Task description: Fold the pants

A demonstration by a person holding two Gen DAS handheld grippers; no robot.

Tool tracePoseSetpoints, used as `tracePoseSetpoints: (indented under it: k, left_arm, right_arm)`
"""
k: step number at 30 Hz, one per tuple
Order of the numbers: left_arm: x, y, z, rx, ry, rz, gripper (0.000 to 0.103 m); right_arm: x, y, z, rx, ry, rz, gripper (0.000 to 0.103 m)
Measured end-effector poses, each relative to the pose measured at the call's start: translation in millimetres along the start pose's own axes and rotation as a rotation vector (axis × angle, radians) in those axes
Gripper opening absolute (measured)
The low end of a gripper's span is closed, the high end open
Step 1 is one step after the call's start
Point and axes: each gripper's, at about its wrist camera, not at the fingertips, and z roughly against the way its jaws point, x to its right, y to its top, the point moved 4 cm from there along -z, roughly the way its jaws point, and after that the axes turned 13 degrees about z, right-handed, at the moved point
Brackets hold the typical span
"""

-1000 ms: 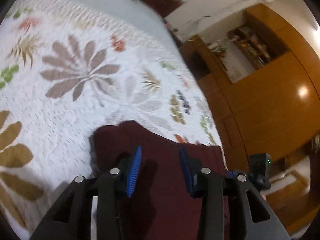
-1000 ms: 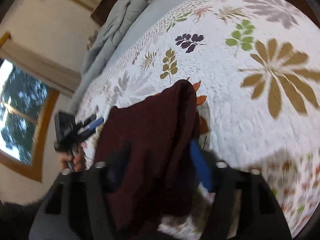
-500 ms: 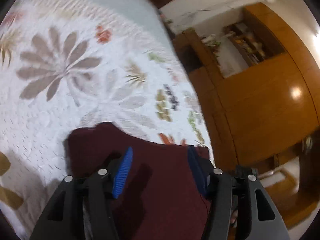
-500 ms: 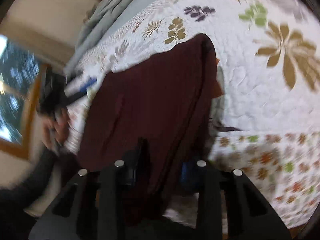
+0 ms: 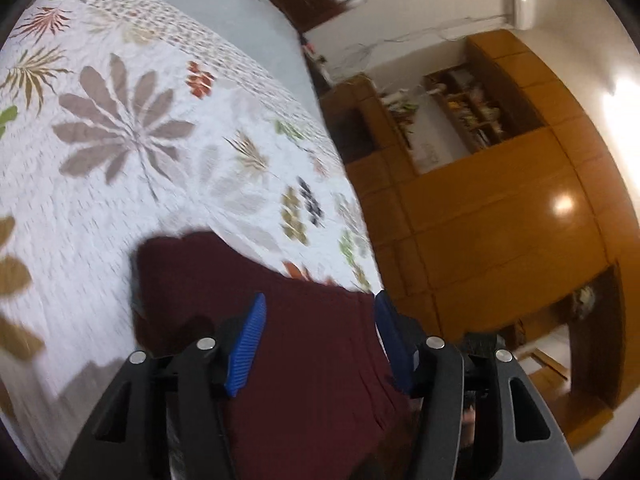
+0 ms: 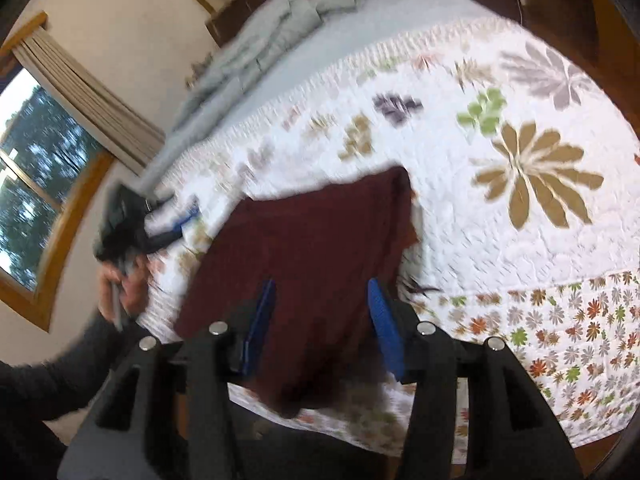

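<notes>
Apparently fold laid down: maroon pants (image 6: 316,248) lie as flat rectangle near edge of quilt (image 6: 520,240). Left gripper (image 5: 320,340) spread, pinching nothing. Right gripper (image 6: 320,320) opening over cloth (pads clear of it), likely letting go.

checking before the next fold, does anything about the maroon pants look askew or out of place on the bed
Slightly. The folded maroon pants sit at the quilt's near edge, and their lower corner droops past it in the right wrist view. A reddish-brown flap pokes out along their right side, so that edge is not flush. Nothing looks damaged.
</notes>
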Motion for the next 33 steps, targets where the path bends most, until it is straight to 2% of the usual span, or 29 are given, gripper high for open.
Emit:
tracePoseSetpoints:
  k: [2, 5, 8, 10, 11, 12, 14, 16, 17, 18, 20, 21, 23, 25, 28, 29, 30, 31, 32, 33]
  left_arm:
    - [6, -22, 3, -0.031, -0.014, -0.026, 0.057]
    - [7, -53, 5, -0.08, -0.029, -0.038, 0.057]
    - [0, -78, -1, -0.113, -0.012, -0.062, 0.057]
    - [-22, -87, -13, -0.141, 0.053, -0.038, 0.057]
    - [-31, -89, -15, -0.148, 0.057, -0.023, 0.056]
    - [-37, -91, -17, -0.15, 0.056, -0.008, 0.055]
    - [-40, -91, -17, -0.147, 0.042, 0.002, 0.053]
    - [-34, -90, -14, -0.142, 0.046, 0.004, 0.054]
    - [-28, -89, -11, -0.139, 0.045, -0.001, 0.054]
    - [-21, -89, -6, -0.132, 0.036, -0.01, 0.055]
    - [-9, -90, 4, -0.114, 0.023, -0.038, 0.057]
    - [-3, -92, 10, -0.1, 0.033, -0.062, 0.057]
    - [2, -96, 16, -0.071, 0.071, -0.115, 0.061]
    - [2, -102, 16, -0.067, 0.111, -0.141, 0.065]
    - [-5, -110, 9, -0.092, 0.146, -0.125, 0.065]
    - [-7, -113, 7, -0.092, 0.154, -0.131, 0.065]
    - [-7, -114, 7, -0.088, 0.16, -0.135, 0.065]
    - [-8, -115, 7, -0.085, 0.164, -0.136, 0.065]
    - [-8, -115, 7, -0.084, 0.159, -0.13, 0.065]
    - [-8, -115, 7, -0.085, 0.155, -0.126, 0.065]
  right_arm:
    - [-16, 4, -3, 0.009, 0.097, -0.011, 0.051]
    - [-40, 1, -27, -0.036, 0.216, 0.01, 0.053]
    - [-45, -14, -54, -0.118, 0.247, 0.032, 0.052]
    - [-33, -30, -67, -0.168, 0.218, 0.042, 0.033]
    - [-28, -34, -70, -0.175, 0.212, 0.042, 0.009]
    - [-17, -38, -72, -0.179, 0.2, 0.028, 0.0]
    - [0, -41, -70, -0.17, 0.241, -0.049, 0.0]
    - [0, -38, -61, -0.156, 0.229, -0.05, 0.004]
    - [-1, -36, -48, -0.128, 0.229, -0.06, 0.021]
    - [2, -33, -34, -0.088, 0.218, -0.081, 0.047]
    - [14, -35, -10, -0.026, 0.161, -0.139, 0.059]
    - [21, -39, -3, -0.021, 0.143, -0.181, 0.062]
    - [36, -57, 2, -0.035, 0.177, -0.309, 0.067]
    - [44, -73, -4, -0.046, 0.247, -0.418, 0.067]
    - [39, -85, -19, -0.052, 0.322, -0.48, 0.068]
    - [36, -87, -26, -0.056, 0.337, -0.485, 0.06]
    - [35, -87, -31, -0.059, 0.346, -0.476, 0.04]
    - [36, -86, -34, -0.064, 0.322, -0.461, 0.036]
    - [37, -86, -33, -0.064, 0.295, -0.449, 0.027]
    - [39, -88, -33, -0.072, 0.276, -0.443, 0.025]
